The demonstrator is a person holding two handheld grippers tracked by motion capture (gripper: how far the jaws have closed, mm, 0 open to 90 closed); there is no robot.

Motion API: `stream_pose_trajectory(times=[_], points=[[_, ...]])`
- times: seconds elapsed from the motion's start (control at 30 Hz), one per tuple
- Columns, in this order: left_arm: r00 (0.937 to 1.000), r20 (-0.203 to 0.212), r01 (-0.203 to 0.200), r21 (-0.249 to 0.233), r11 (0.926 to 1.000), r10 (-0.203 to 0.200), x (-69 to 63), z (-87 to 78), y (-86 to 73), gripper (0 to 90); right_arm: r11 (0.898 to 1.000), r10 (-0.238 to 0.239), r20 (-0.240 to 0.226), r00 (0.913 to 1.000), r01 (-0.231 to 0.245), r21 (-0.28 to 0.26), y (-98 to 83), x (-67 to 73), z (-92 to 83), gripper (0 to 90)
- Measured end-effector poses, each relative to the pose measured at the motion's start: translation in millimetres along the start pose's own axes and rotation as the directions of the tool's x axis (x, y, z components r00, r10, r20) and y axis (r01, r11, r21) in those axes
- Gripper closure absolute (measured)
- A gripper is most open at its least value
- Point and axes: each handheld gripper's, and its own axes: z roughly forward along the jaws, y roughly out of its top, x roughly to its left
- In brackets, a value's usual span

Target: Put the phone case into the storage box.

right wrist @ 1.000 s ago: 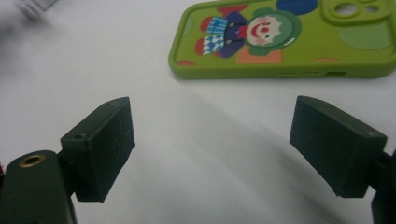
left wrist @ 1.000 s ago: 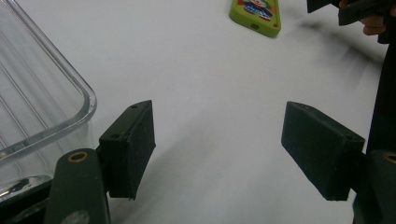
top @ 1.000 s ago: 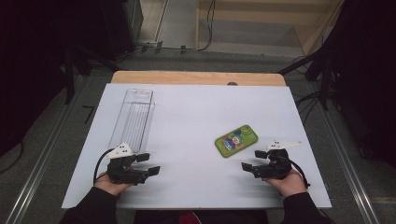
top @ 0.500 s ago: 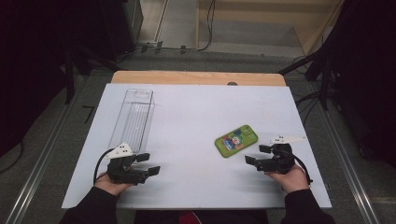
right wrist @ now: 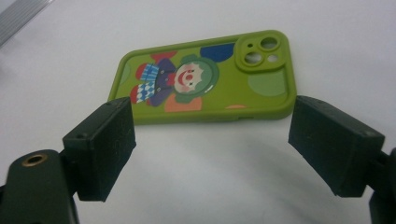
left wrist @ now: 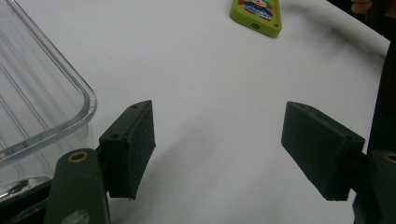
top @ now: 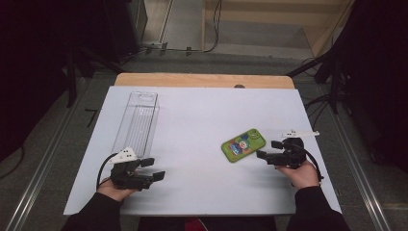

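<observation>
While green phone case (top: 243, 145) lies flat, right gripper (top: 267, 150) jaws released beside it; clear tray (top: 137, 122) well apart.

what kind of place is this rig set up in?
Likely a lab or recording workspace, not a home. A white table stands on a grey floor with metal rails along both sides, cables trail behind it, and the surroundings are dark. On it lie a green phone case and a clear tray.

Green clown phone case (top: 243, 145), flat, face-down
</observation>
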Motion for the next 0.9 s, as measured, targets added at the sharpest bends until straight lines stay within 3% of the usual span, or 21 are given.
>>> stream_pose_trajectory(times=[0.4,0.43,0.57,0.63,0.67,0.73,0.8,0.83,0.87,0.9], points=[[1.0,0.003,-0.001,0.003,1.0,0.001,0.3,-0.1,0.1,26.4,1.0,0.001,0.026,0.9997,-0.002,0.021,13.1,-8.2,6.3,13.7],[1.0,0.003,0.0,0.002,1.0,0.0,0.3,0.1,0.0,26.4,1.0,0.002,0.024,0.9997,-0.003,0.027,15.2,-10.4,6.5,19.4],[1.0,0.004,-0.001,0.002,1.0,0.001,0.3,0.1,0.1,26.4,1.0,0.011,0.022,0.9997,-0.012,0.029,17.6,-14.2,7.1,21.7],[1.0,0.004,-0.001,0.001,1.0,0.001,0.3,0.0,0.1,26.4,0.999,0.025,0.014,0.9996,-0.026,0.043,18.2,-17.7,7.2,30.1],[1.0,0.004,-0.001,0.001,1.0,0.001,0.3,0.0,0.1,26.4,0.999,0.025,0.014,0.9996,-0.026,0.043,18.2,-17.7,7.2,30.1],[1.0,0.002,-0.001,0.001,1.0,0.001,0.2,-0.1,0.2,26.4,0.998,0.046,0.007,0.9989,-0.046,0.052,16.8,-19.4,6.6,48.3],[1.0,0.003,-0.001,0.001,1.0,0.001,0.1,0.0,0.2,26.4,0.997,0.05,0.005,0.9987,-0.05,0.052,16.0,-19.6,6.4,53.2],[1.0,0.001,-0.002,0.002,1.0,0.002,-0.2,0.0,0.2,26.4,0.997,0.057,0.007,0.9984,-0.057,0.055,14.3,-19.9,6.2,67.4],[1.0,0.001,-0.002,0.002,1.0,0.002,-0.2,0.0,0.2,26.4,0.997,0.057,0.007,0.9984,-0.057,0.055,14.3,-19.9,6.2,67.4],[1.0,0.001,0.0,0.001,1.0,0.0,-0.2,0.0,0.3,26.4,0.996,0.055,0.007,0.9985,-0.055,0.067,12.6,-20.3,7.8,80.3]])
